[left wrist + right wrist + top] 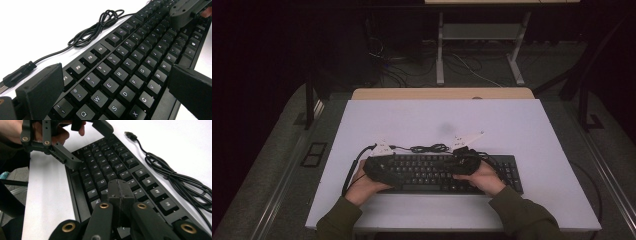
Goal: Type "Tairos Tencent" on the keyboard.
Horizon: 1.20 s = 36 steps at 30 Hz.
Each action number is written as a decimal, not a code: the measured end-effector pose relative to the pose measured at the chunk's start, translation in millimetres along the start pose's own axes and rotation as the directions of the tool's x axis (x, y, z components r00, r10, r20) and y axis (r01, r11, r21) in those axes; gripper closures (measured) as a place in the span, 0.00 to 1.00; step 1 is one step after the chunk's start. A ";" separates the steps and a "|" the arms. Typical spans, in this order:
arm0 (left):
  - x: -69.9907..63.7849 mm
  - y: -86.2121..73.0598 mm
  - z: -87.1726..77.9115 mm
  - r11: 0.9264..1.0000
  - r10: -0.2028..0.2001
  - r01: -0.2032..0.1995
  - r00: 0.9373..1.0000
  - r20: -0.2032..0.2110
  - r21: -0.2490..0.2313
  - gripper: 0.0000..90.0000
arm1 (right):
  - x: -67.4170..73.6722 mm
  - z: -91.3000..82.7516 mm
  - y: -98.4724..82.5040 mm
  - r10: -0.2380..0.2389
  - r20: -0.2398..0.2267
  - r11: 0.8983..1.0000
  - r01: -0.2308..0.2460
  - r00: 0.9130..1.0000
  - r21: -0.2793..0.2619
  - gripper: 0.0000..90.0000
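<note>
So we're parked over the keyboard [447, 172]: left gripper [115, 82] spread wide, holding nothing; right gripper [120, 192] pinched closed above the keys, probably about to poke one

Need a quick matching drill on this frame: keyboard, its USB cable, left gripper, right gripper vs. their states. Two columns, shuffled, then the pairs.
Things:
1. keyboard
2. USB cable
3. left gripper
4. right gripper

States:
A. jaws pressed together, tips over the keys
B. coiled and unplugged, on the table behind the keys
C. jaws spread wide, one at each side of the keys
D. flat on the white table, under both grippers

Pairs: 1-D, 2-B, 3-C, 4-A
</note>
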State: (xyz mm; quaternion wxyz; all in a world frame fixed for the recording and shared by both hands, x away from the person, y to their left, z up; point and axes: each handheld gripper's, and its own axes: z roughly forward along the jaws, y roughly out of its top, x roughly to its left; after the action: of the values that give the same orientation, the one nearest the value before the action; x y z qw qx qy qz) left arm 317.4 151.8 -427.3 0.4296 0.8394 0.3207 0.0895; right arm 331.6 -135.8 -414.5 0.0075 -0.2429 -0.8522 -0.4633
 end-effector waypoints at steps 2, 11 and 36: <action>0.7 -0.2 0.2 1.000 -0.005 0.005 1.000 0.002 0.007 0.00 | 1.4 2.1 -0.3 0.000 -0.005 1.000 0.001 1.000 0.006 0.99; 0.7 -0.2 0.0 1.000 -0.002 0.002 1.000 0.003 0.009 0.03 | 8.6 14.1 -1.9 -0.014 -0.028 0.999 0.015 1.000 0.037 0.99; 0.1 0.4 -0.9 1.000 0.000 0.000 1.000 0.009 0.005 0.05 | 19.5 36.9 -8.3 -0.046 -0.039 0.992 0.050 0.998 0.112 0.99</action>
State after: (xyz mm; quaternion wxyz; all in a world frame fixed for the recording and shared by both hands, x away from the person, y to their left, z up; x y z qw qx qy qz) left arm 317.4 152.3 -426.5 0.4289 0.8409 0.3191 0.0847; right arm 318.8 -102.3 -437.5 0.0255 -0.2129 -0.8824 -0.4189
